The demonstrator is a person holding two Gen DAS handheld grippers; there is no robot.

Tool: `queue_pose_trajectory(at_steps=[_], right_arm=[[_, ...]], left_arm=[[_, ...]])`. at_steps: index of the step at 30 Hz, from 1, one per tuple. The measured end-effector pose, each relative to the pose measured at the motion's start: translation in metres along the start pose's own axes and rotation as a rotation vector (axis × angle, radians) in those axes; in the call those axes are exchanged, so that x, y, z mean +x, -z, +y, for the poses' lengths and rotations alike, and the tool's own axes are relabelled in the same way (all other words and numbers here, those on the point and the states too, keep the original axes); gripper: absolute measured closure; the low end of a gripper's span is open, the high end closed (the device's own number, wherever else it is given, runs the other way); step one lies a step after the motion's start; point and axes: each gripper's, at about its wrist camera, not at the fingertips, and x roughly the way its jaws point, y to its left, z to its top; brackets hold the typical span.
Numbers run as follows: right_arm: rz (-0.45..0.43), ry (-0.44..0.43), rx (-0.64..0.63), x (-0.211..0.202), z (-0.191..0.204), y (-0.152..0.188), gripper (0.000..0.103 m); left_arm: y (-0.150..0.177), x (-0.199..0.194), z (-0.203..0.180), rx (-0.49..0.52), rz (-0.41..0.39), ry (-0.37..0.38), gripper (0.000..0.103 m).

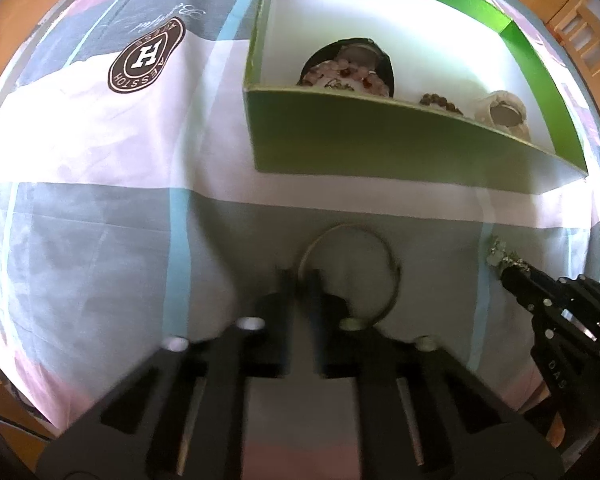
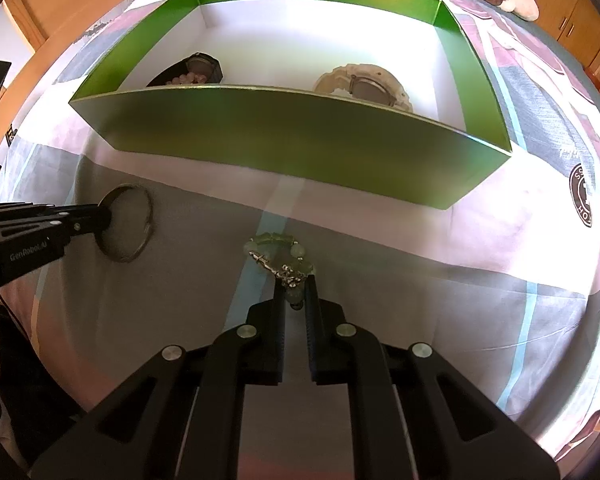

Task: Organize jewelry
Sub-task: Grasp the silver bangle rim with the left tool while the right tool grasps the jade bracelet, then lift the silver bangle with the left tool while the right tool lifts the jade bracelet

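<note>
- Right gripper (image 2: 295, 280): its two black fingers (image 2: 279, 300) are clenched on one pale green bead bracelet with a silver chain (image 2: 278, 252), which lies on the patchwork bedsheet (image 2: 420, 300).
- Left gripper (image 1: 300, 280): its fingers are pinched on the rim of one thin metal bangle (image 1: 352, 272), which rests on the same sheet, well left of the bead bracelet.
- One green cardboard box with a white floor (image 2: 292, 128) stands beyond both.
- Inside: one black pouch (image 1: 384, 62) holding pink beads (image 1: 340, 72), one brown bead bracelet (image 1: 440, 103), one cream pouch (image 1: 504, 114).
</note>
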Motion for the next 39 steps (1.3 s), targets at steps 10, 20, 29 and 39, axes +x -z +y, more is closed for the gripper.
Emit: queue_pose_trajectory(at_steps=[10,20,29,39], right_arm=[[-0.026,-0.004,0.006,-0.005,-0.002,0.002,0.094],[-0.023,0.000,0.000,-0.005,0.000,0.004,0.094],[-0.083,-0.039,0.015,-0.016,-0.005,0.007,0.094],[-0.082,-0.041,0.055,-0.028,-0.017,0.002,0.070]], left_arm=[[-0.005,-0.022,0.001,0.008,-0.079,-0.023,0.100],[-0.001,-0.034,-0.016,0.076,-0.127,-0.058,0.100],[0.002,-0.033,-0.020,0.080,-0.152,-0.062,0.100],[0.003,-0.031,-0.020,0.085,-0.148,-0.062,0.100]])
